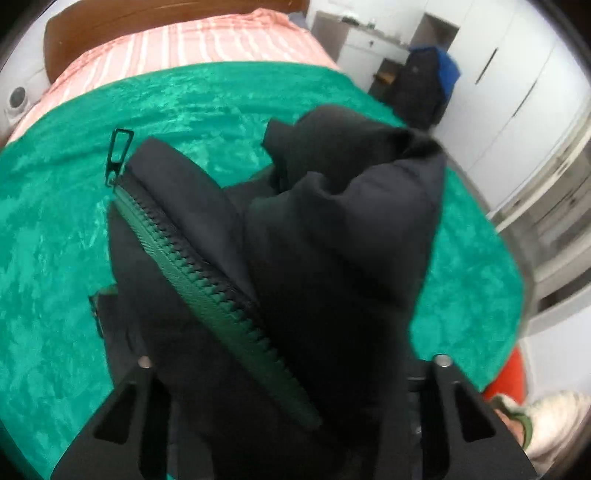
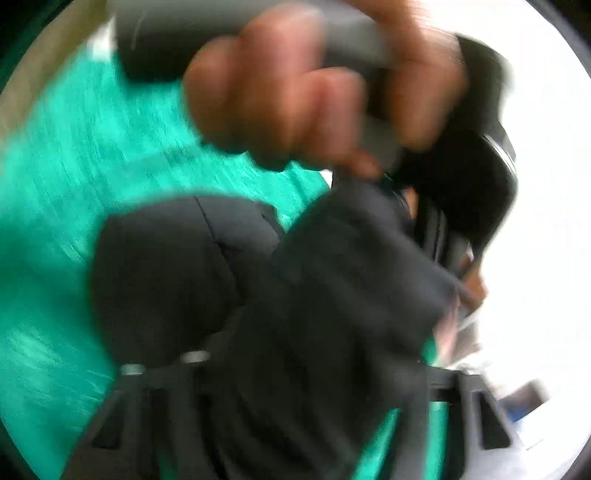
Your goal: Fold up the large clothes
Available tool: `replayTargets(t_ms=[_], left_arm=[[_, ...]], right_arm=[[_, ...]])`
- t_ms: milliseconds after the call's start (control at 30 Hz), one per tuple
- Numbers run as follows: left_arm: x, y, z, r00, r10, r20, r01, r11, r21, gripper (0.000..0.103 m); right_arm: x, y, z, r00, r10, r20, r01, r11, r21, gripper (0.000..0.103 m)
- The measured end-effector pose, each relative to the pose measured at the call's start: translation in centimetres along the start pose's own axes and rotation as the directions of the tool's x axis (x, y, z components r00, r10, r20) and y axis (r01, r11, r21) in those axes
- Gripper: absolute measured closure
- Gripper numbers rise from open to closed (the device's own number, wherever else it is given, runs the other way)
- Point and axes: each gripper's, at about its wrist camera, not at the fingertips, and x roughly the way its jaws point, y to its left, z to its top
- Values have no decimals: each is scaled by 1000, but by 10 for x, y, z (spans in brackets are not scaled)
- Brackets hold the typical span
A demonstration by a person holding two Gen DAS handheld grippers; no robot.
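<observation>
A black padded jacket [image 1: 332,229] with a green zipper [image 1: 207,266] is bunched up above the green blanket [image 1: 55,240] on the bed. My left gripper [image 1: 291,362] is shut on this bundle, and the cloth hides its fingertips. The zipper pull [image 1: 118,151] sticks up at the left. The right wrist view is blurred. There, the black jacket [image 2: 229,266] fills the space between the fingers of my right gripper [image 2: 295,369] and covers its tips. A hand [image 2: 295,103] holding the other gripper's grey handle is close above it.
Pink striped bedding [image 1: 192,40] and a brown headboard [image 1: 110,22] lie beyond the blanket. White wardrobes [image 1: 517,92] and a chair with dark and blue clothes [image 1: 424,85] stand to the right. A shoe [image 1: 554,417] and something red [image 1: 509,373] are at the bed's right edge.
</observation>
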Motion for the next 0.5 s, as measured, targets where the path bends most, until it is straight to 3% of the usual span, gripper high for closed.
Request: replayTargets(t_ms=[33,100,133,167,233,333,400,500], left_arm=[[-5,7,0,1000,-20,9,20,1000,-5,69],[-17,27,-9,997,-71,31,71,997,-24,69],[-22,42,-16,994,-101,42,103,994,-40,69],[-25,53,-22,991,-124,51,127,990,-56,69],[-24,87,-36,978,-191,82,200,973,-113,68],[-25,121,-58,965,-230,128,251,949,-188,65],[-25,136,-70,954,-252,160,284,932,-227,62],[-13,160,-82,948,-261,180,302,916,-265,57]], right_arm=[[-14,-9,1,996,82,26,-83,994,72,14],[-43,-33,-3,965,237,109,-256,941,223,11],[-57,-50,-6,935,315,165,-352,884,306,11],[-65,-65,-10,918,342,203,-395,844,364,11],[-69,-100,-13,910,320,264,-412,776,478,11],[-41,-148,-3,930,233,285,-363,702,612,11],[-15,-169,3,934,219,282,-352,695,627,11],[29,-141,23,927,276,255,-375,734,567,11]])
